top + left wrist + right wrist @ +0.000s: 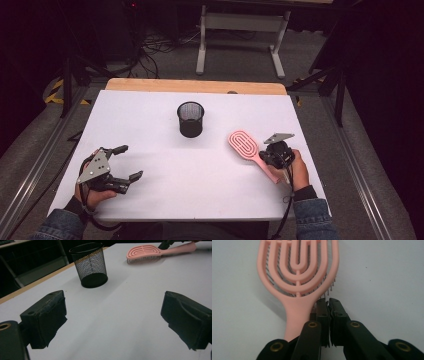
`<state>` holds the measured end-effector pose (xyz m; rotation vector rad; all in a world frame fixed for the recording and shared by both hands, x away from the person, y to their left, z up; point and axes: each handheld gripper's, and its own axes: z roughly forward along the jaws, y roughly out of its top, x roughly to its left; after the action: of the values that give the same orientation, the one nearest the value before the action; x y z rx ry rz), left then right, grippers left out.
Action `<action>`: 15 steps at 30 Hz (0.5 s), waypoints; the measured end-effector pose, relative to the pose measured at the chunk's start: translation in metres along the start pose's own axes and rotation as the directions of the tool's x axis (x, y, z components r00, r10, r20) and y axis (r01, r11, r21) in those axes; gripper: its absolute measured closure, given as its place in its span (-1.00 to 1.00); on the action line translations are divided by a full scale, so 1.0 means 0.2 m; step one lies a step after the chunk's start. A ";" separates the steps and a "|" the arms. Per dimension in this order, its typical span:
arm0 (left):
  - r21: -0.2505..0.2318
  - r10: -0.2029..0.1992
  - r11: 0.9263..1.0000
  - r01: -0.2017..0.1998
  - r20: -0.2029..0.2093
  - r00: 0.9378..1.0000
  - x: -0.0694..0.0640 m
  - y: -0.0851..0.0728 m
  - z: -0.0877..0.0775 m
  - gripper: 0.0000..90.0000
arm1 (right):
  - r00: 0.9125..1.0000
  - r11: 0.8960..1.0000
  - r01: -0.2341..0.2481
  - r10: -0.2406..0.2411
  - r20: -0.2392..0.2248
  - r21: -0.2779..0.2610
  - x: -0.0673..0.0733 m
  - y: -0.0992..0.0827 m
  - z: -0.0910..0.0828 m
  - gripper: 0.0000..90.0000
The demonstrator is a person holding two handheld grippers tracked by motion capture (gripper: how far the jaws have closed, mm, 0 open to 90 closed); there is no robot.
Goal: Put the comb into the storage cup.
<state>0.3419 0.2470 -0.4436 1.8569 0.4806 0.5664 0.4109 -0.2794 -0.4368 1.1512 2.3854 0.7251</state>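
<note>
A pink vented hairbrush (243, 144) lies bristles down on the white table at the right, its handle pointing toward the person. My right gripper (265, 157) sits low at that handle. In the right gripper view its jaws (327, 301) stand pressed together just right of the handle where it meets the brush head (298, 267), with nothing between them. My left gripper (130, 161) rests at the front left with its jaws wide apart and empty (113, 322). From there the hairbrush (143, 251) lies far off at the top right.
A black wire-mesh cup (190, 119) stands upright at the middle back of the white table top (175, 180); it is also in the left gripper view (90, 265). A wooden strip (195, 85) runs along the far edge. Beyond it are a grey floor, cables and a desk frame.
</note>
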 end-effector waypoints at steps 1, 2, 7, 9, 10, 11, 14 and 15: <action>-0.001 0.000 1.000 0.000 0.000 1.000 0.00 0.00 0.00 -0.84 | 1.000 1.000 0.001 -0.001 0.000 0.004 0.00 0.00 0.00 0.94; -0.001 0.001 1.000 -0.001 -0.001 1.000 0.00 0.00 0.00 -0.84 | 1.000 1.000 0.003 -0.003 0.001 0.004 0.00 0.00 0.00 0.94; 0.000 0.001 1.000 -0.001 -0.001 1.000 0.00 0.00 0.00 -0.84 | 1.000 1.000 0.003 -0.003 0.001 0.010 0.00 0.00 0.01 0.94; 0.000 -0.001 1.000 0.001 0.001 1.000 0.00 0.00 0.00 -0.84 | 1.000 1.000 0.007 -0.007 0.004 0.014 0.01 0.00 0.01 0.94; 0.001 0.001 1.000 -0.001 0.000 1.000 0.00 0.00 0.00 -0.84 | 1.000 1.000 0.007 -0.007 0.003 0.014 0.01 0.00 0.01 0.94; 0.001 -0.001 1.000 0.001 0.001 1.000 0.00 0.00 0.00 -0.84 | 1.000 1.000 0.007 -0.007 0.003 0.015 0.01 0.00 0.01 0.94; 0.002 0.000 1.000 0.000 0.000 1.000 0.00 0.00 0.00 -0.84 | 1.000 1.000 0.010 -0.010 0.008 0.017 0.01 0.00 0.00 0.92; 0.002 0.000 1.000 0.000 -0.001 1.000 0.00 0.00 0.00 -0.84 | 1.000 1.000 0.010 -0.011 0.008 0.015 0.00 0.00 0.00 0.91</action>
<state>0.3416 0.2474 -0.4433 1.8589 0.4818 0.5668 0.4101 -0.2790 -0.4381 1.1444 2.3925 0.6994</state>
